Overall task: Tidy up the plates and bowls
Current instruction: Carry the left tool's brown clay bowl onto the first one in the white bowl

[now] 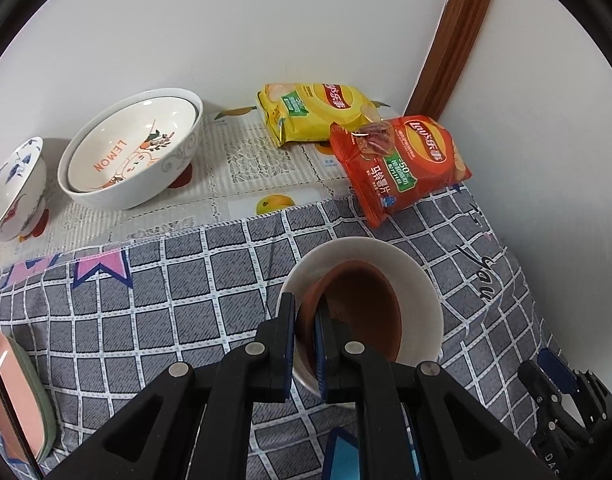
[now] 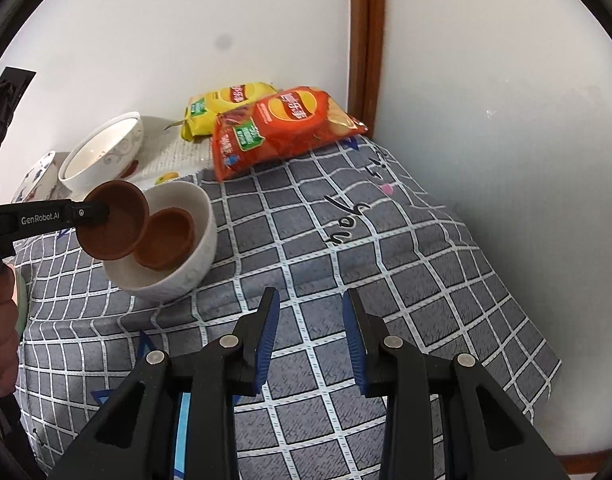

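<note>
- Black jaws of the left gripper [image 1: 305, 334] are pinching the rim of a small brown dish [image 2: 112, 220], holding it tilted over a white bowl [image 2: 194, 256].
- Inside that white bowl a second brown dish [image 2: 166, 240] is leaning against the wall.
- Blue-padded right gripper [image 2: 311, 340] is hovering partly open over the grey checked cloth [image 2: 386, 260], gripping nothing.
- Behind, a large lemon-print bowl [image 1: 134, 148] is sitting nested in another by the wall, beside a blue-patterned bowl [image 1: 14, 188].
- Yellow chip bag [image 1: 314, 114] and red chip bag [image 1: 402, 164] are lying in the corner.
</note>
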A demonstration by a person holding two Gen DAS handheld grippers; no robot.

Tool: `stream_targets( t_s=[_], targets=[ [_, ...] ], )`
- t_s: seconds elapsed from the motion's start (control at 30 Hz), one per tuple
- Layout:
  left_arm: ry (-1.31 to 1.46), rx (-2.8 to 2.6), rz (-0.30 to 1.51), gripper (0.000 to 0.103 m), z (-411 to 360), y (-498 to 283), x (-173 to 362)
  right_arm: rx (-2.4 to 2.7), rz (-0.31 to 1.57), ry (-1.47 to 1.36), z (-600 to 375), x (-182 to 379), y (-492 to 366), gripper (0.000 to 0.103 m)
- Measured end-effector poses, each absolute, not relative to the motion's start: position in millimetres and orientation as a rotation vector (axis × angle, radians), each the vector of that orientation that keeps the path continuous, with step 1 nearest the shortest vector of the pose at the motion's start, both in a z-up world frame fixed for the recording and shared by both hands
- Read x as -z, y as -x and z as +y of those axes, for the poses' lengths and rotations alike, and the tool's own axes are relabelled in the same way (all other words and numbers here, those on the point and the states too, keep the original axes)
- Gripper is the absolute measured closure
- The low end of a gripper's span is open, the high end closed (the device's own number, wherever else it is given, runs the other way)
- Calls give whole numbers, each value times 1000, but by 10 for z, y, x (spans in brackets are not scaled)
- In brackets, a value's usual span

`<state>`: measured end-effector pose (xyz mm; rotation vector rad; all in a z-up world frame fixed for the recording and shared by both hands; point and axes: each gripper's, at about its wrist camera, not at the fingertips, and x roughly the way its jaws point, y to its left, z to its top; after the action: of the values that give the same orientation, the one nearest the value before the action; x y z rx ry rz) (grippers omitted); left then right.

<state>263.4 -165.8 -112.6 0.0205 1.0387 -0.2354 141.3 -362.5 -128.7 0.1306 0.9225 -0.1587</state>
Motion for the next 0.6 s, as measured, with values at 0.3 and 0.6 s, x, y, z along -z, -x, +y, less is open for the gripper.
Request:
stream_targets(
  t_s=[0.3,0.6],
  targets=[
    [-3,243,1057,94,-1743,-2765,1249,154,922,-139,-3696,1336,-1446,71],
    [33,260,1079,93,-1764,-2818,1358,141,923,-134,-3667,1357,-1467,71]
  ],
)
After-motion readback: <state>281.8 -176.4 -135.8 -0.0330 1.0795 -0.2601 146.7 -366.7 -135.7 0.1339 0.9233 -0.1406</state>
